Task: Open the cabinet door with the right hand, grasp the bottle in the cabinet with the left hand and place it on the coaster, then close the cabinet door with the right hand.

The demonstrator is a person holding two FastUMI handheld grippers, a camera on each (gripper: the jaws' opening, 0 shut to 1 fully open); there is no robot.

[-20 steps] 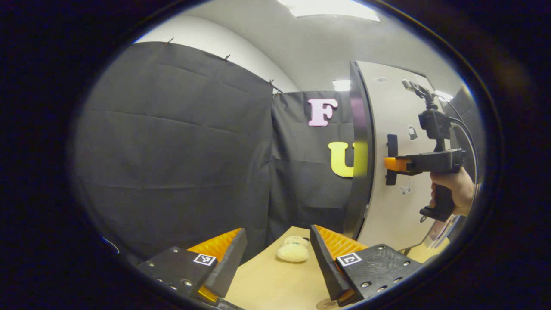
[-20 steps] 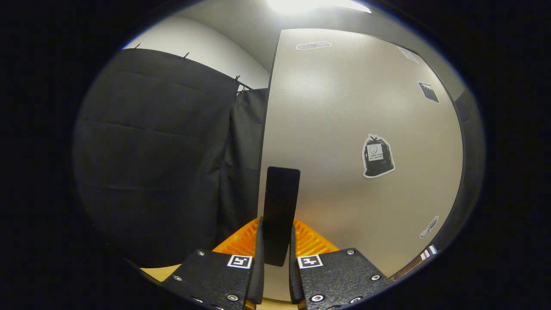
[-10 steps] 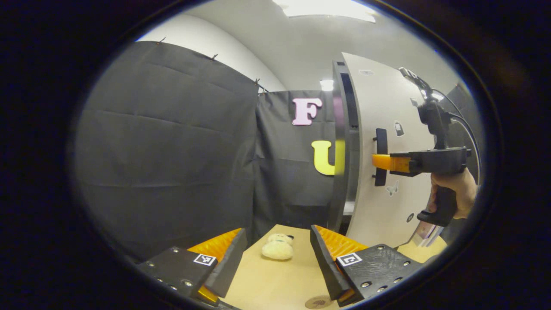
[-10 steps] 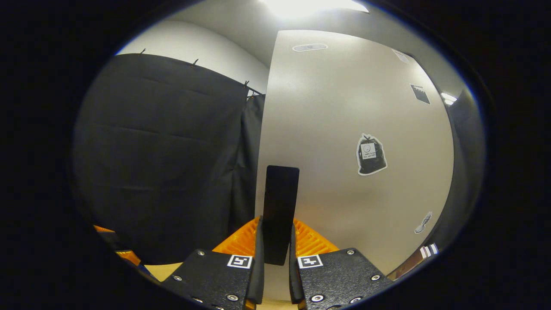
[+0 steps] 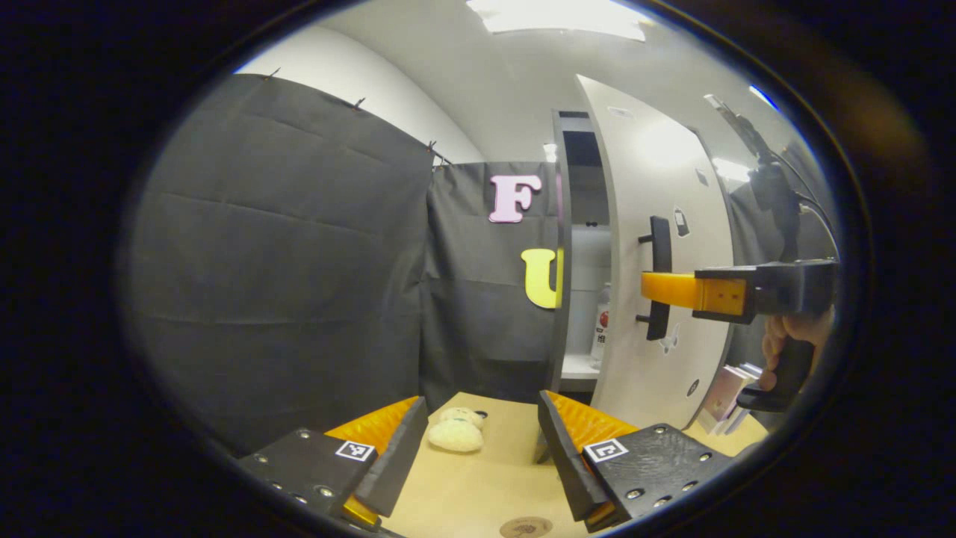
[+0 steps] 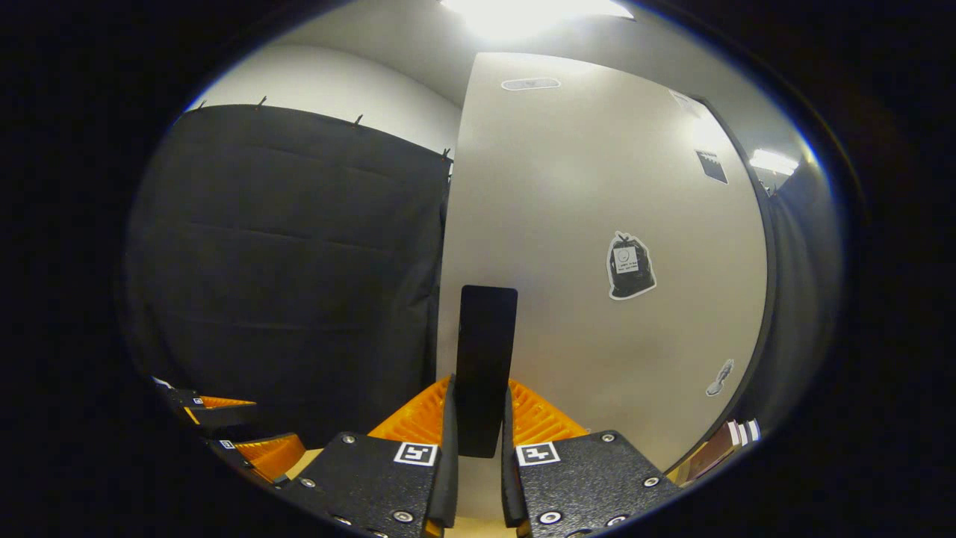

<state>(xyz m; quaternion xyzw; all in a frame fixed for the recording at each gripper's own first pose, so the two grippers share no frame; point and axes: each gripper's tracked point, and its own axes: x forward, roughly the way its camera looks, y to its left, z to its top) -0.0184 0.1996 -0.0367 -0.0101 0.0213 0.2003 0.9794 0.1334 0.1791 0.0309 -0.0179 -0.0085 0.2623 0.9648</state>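
The pale cabinet door (image 5: 657, 224) stands partly swung out, and a black bar handle (image 5: 659, 276) sticks out of its face. My right gripper (image 5: 651, 288) is shut on that handle; up close the handle (image 6: 485, 366) sits pinched between both fingers of the right gripper (image 6: 476, 441). Through the gap a clear bottle (image 5: 600, 325) with a red label stands on the white shelf inside. My left gripper (image 5: 478, 441) hangs open over the wooden table (image 5: 485, 493), nothing between its fingers. A round brown coaster (image 5: 526, 527) lies on the table just below it.
A small cream plush toy (image 5: 455, 433) lies on the table ahead of the left gripper. Books or boxes (image 5: 721, 396) lean at the right beneath the door. The door (image 6: 597, 261) carries small stickers. The left gripper (image 6: 231, 433) shows at lower left of the right gripper view.
The door has swung further open with the right gripper holding its handle, uncovering the shelf and bottle. The left gripper has drifted so the coaster and the toy sit more in view.
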